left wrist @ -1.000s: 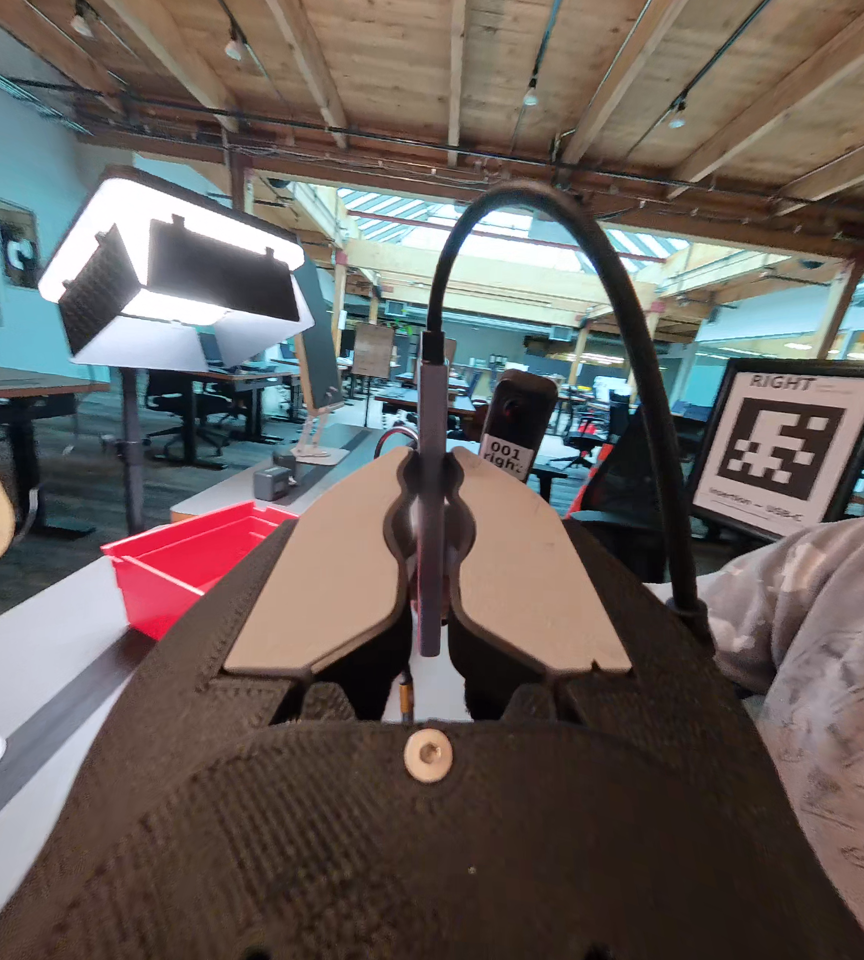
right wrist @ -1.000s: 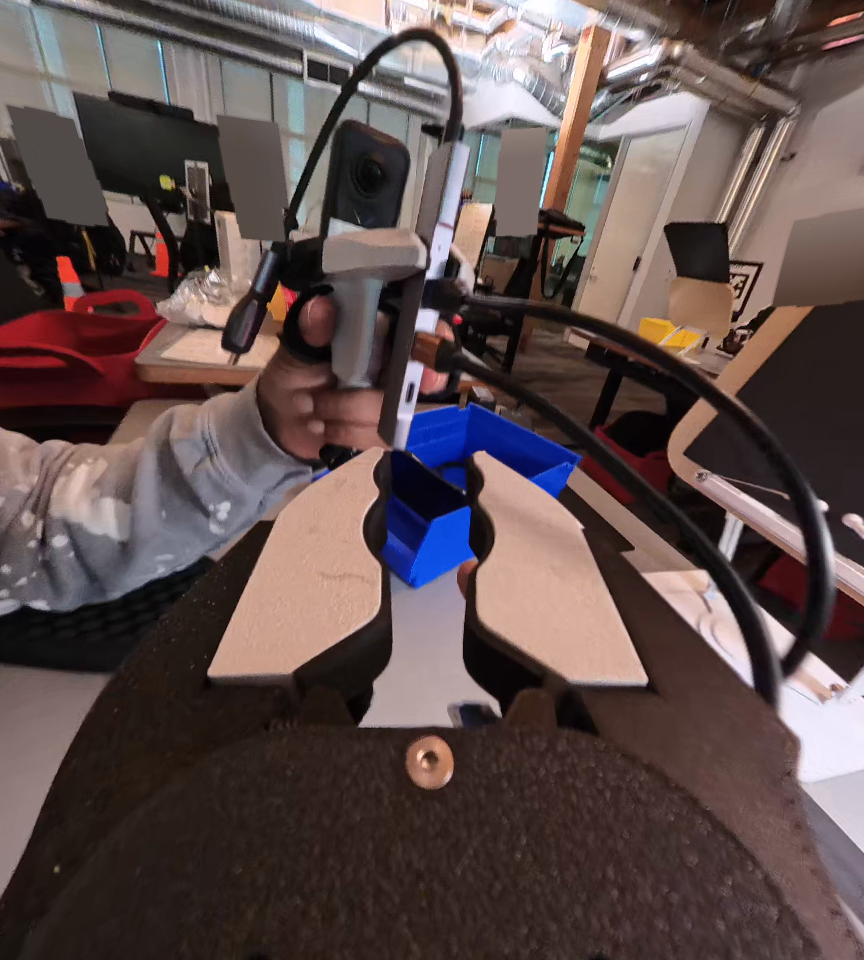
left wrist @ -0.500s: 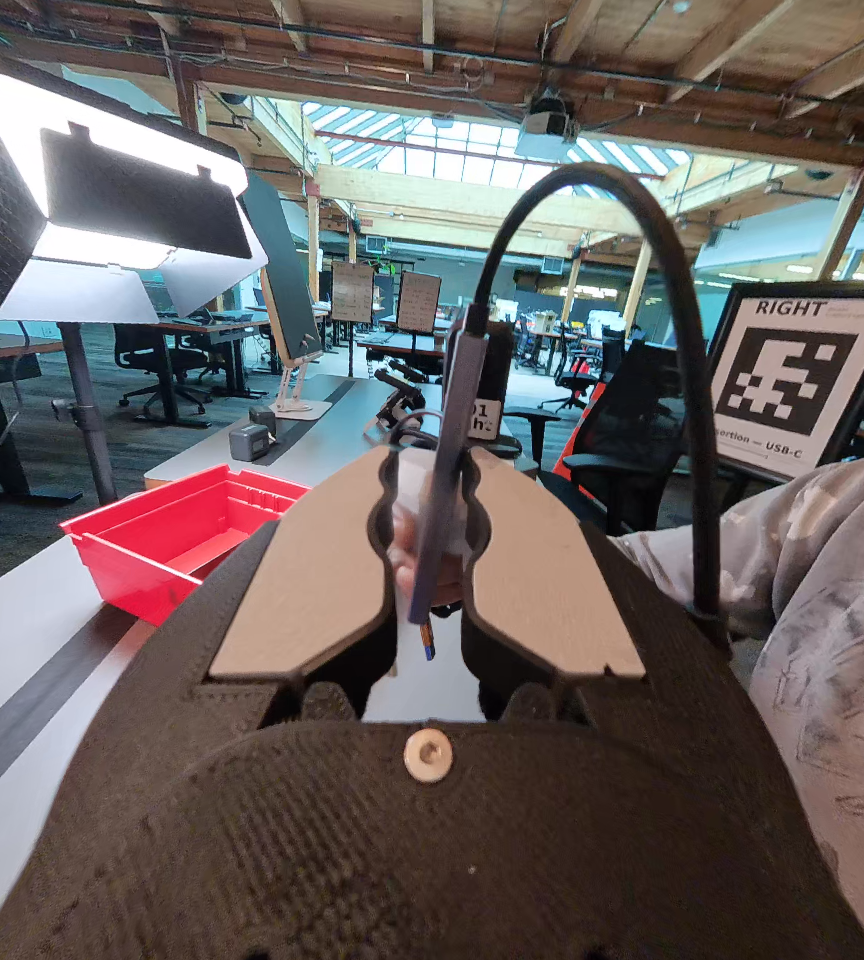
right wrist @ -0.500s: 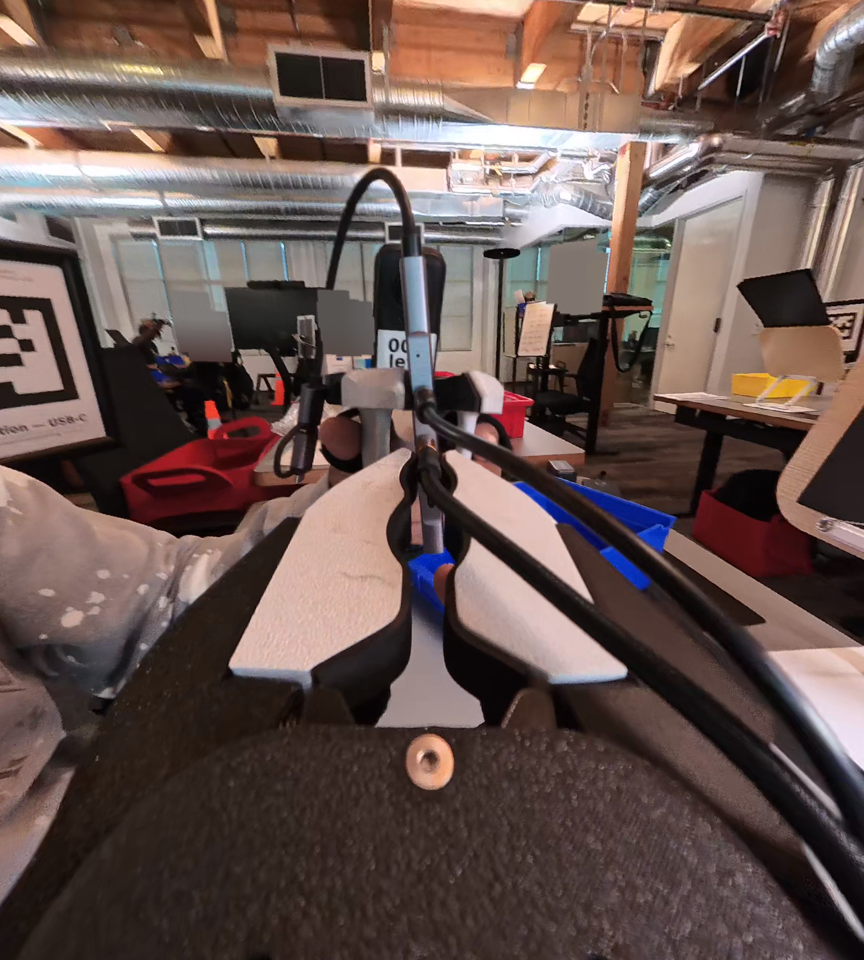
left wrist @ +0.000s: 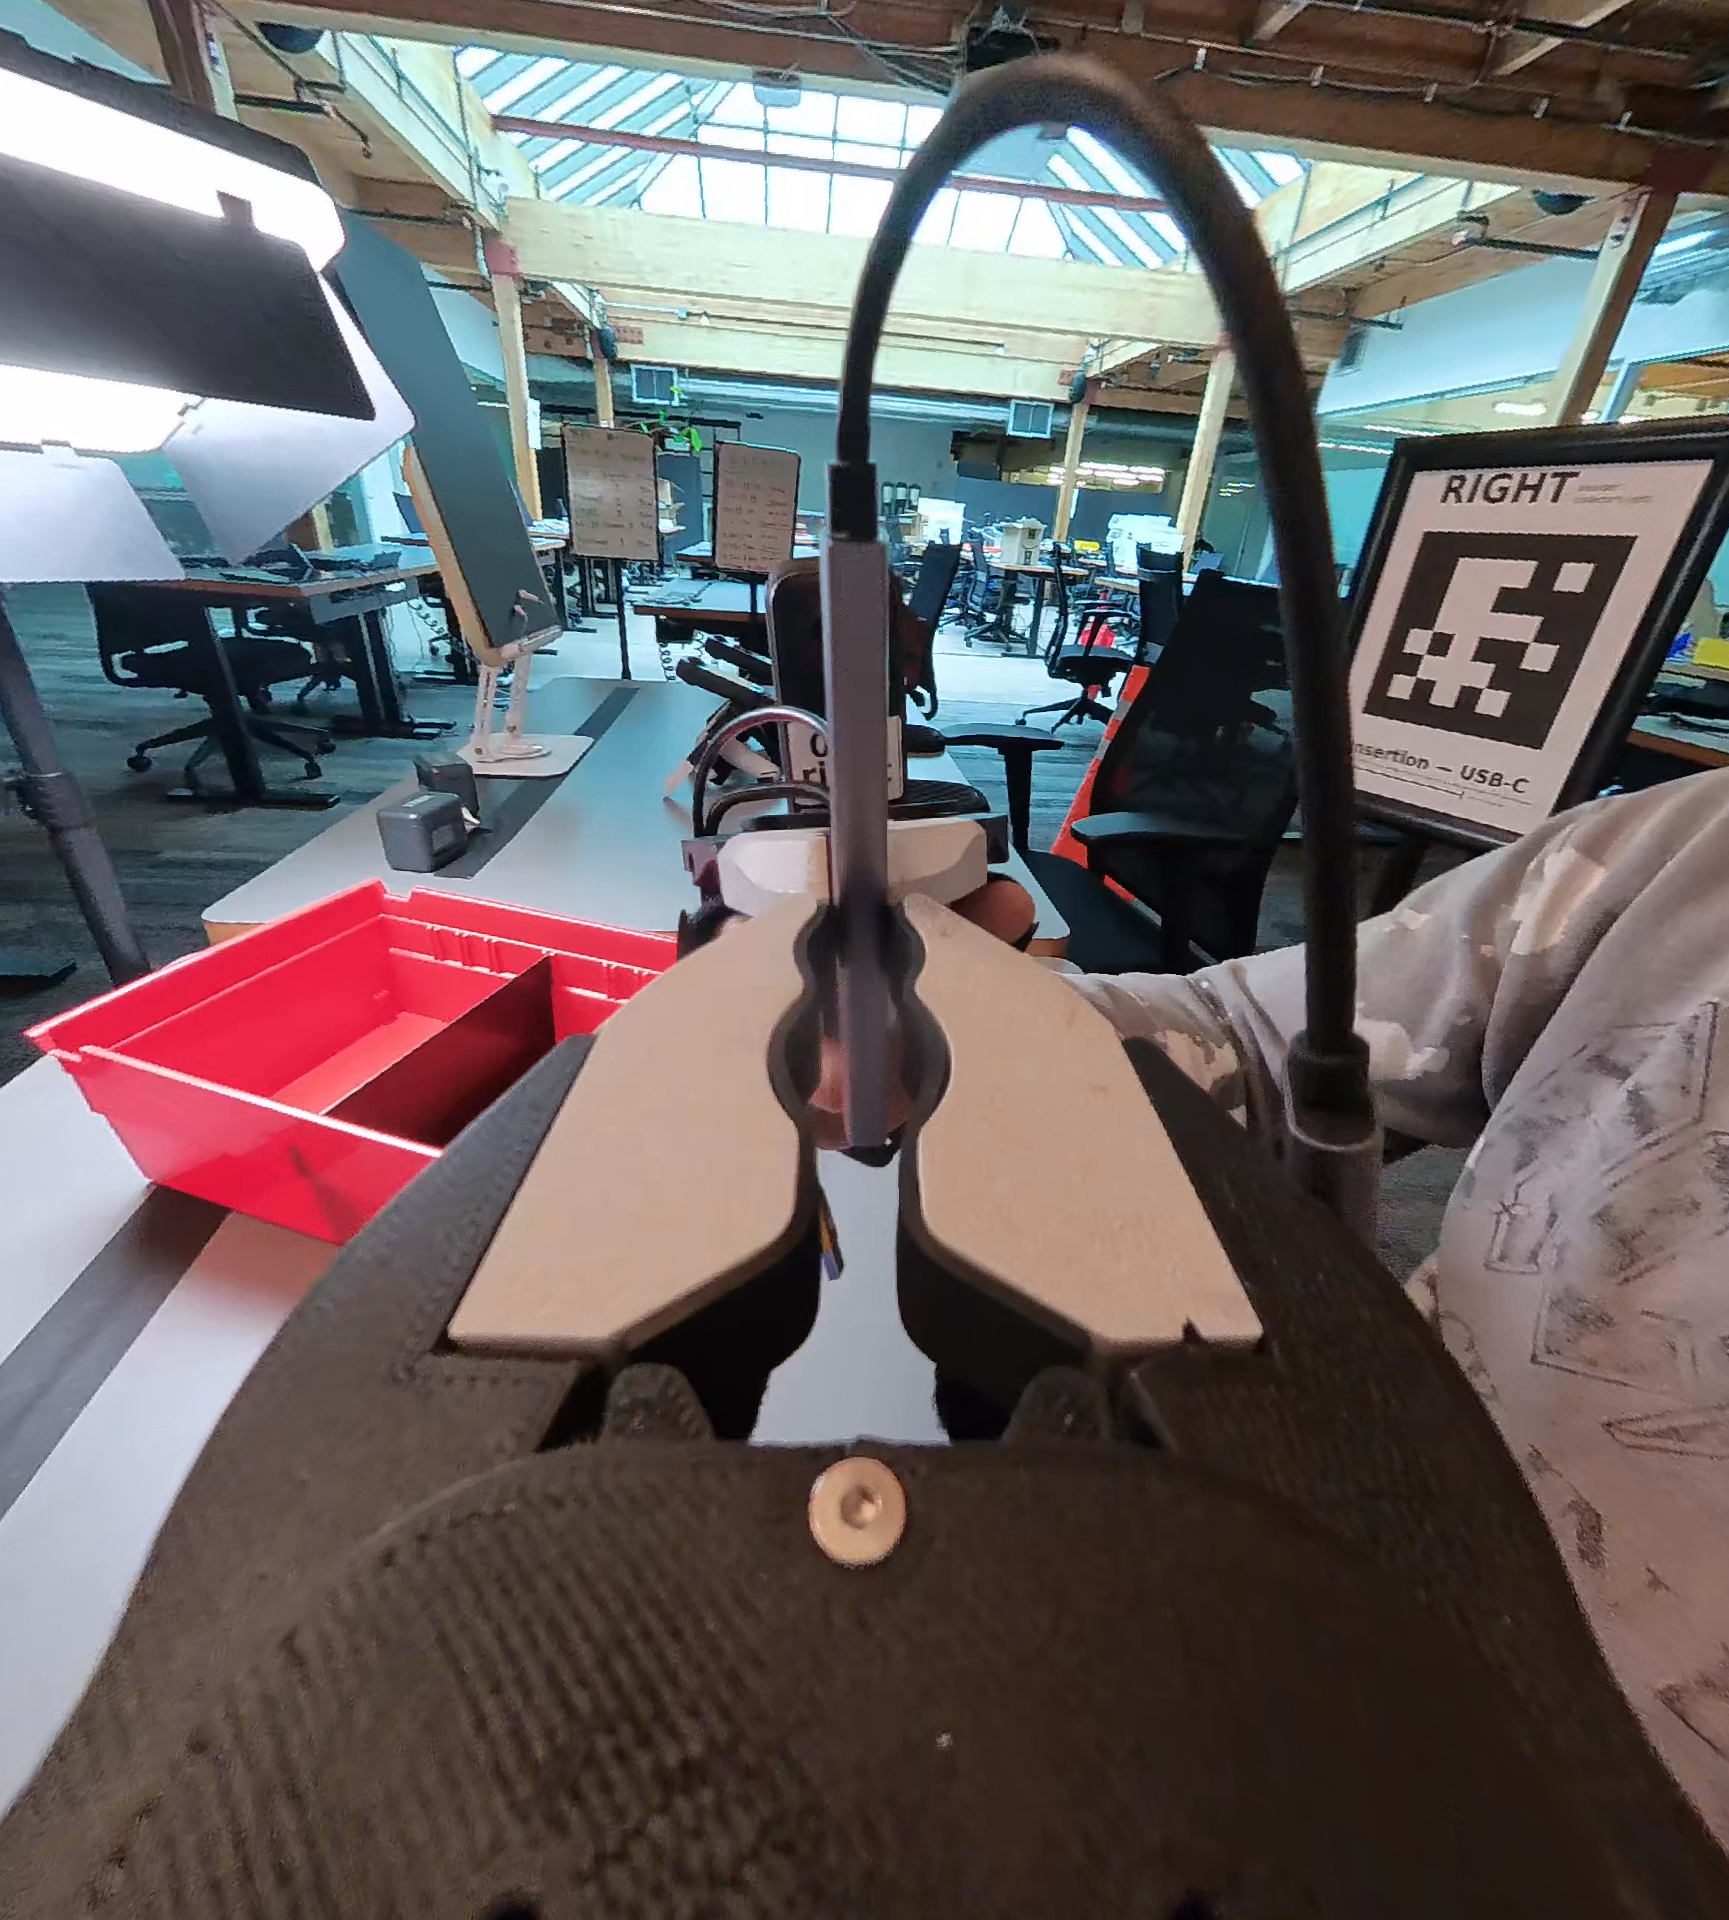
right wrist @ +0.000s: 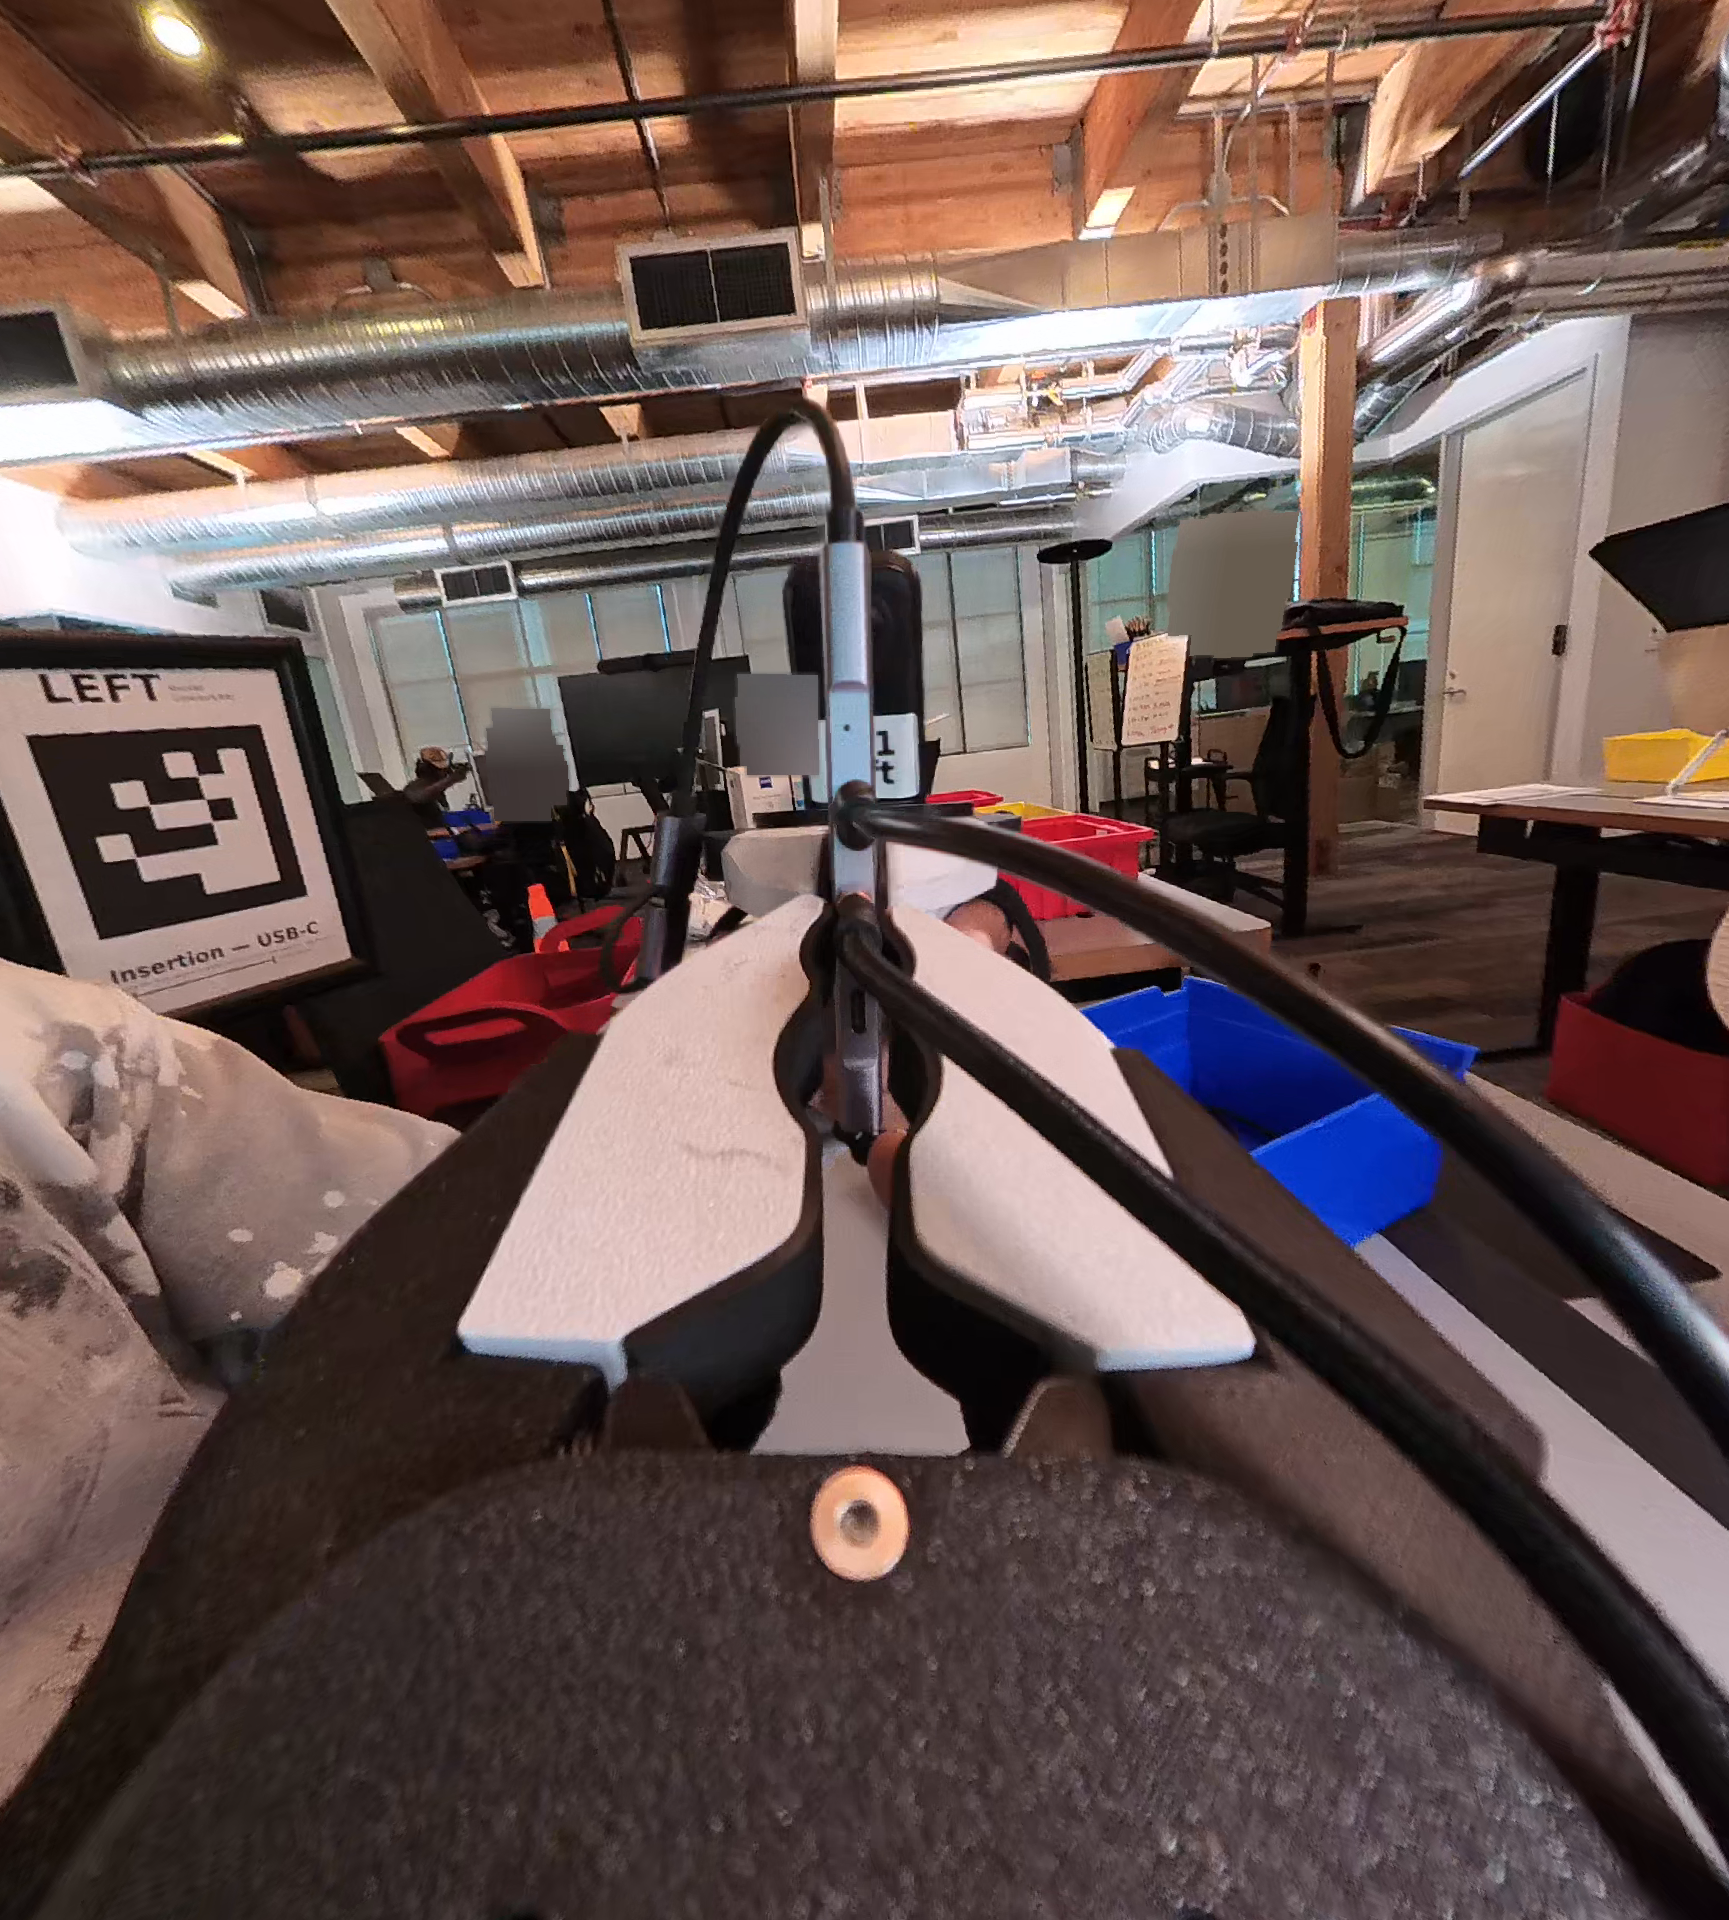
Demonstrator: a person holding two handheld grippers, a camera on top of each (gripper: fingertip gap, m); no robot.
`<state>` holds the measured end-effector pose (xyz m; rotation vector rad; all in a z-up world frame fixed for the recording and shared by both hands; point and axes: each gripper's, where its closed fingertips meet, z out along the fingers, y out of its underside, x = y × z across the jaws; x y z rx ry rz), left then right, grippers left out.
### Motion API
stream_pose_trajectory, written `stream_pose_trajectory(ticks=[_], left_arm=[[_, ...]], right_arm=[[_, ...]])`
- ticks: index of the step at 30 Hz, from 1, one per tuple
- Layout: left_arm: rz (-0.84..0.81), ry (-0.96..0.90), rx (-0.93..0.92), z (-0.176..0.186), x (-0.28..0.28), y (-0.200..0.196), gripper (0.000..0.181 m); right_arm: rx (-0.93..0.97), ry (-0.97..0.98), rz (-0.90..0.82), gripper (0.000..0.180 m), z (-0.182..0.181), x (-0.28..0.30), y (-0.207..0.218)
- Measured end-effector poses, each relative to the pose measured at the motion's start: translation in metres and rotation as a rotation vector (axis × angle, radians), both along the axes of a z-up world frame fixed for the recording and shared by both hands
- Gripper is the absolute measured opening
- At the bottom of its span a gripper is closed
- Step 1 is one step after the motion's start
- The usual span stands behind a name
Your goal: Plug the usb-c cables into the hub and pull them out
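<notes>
Nearest, the left gripper (left wrist: 860, 1023) fingers clamp the upright grey hub (left wrist: 858, 831). At twelve o'clock opposite, the right gripper (right wrist: 855, 1023) fingers pinch a plugged black cable (right wrist: 1203, 1174). A crooked pull could bend the plug.

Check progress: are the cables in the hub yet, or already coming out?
Done: the upper cable sits plugged into the hub's edge. In hand: the left hand-held gripper clamps the hub upright; the right hand-held gripper is shut on the lower cable at its port. Whether that plug is going in or out, I cannot tell. Left: pulling out both cables.
</notes>
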<state>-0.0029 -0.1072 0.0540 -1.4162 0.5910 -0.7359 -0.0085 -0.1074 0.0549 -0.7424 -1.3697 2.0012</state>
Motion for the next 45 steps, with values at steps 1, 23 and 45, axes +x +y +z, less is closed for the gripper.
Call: stream_pose_trajectory(ticks=[1, 23, 45], left_arm=[[0.012, 0.01, 0.003, 0.0, 0.0, 0.001, 0.009], [0.188, -0.107, 0.107, 0.02, -0.03, 0.01, 0.009], [0.238, -0.192, 0.098, 0.006, -0.021, 0.033, 0.01]], right_arm=[[0.009, 0.0, -0.005, 0.007, 0.0, 0.0, 0.001], [0.02, -0.198, -0.048, 0.013, -0.014, -0.007, 0.021], [0.247, -0.22, -0.288, 0.015, -0.006, 0.01, 0.048]])
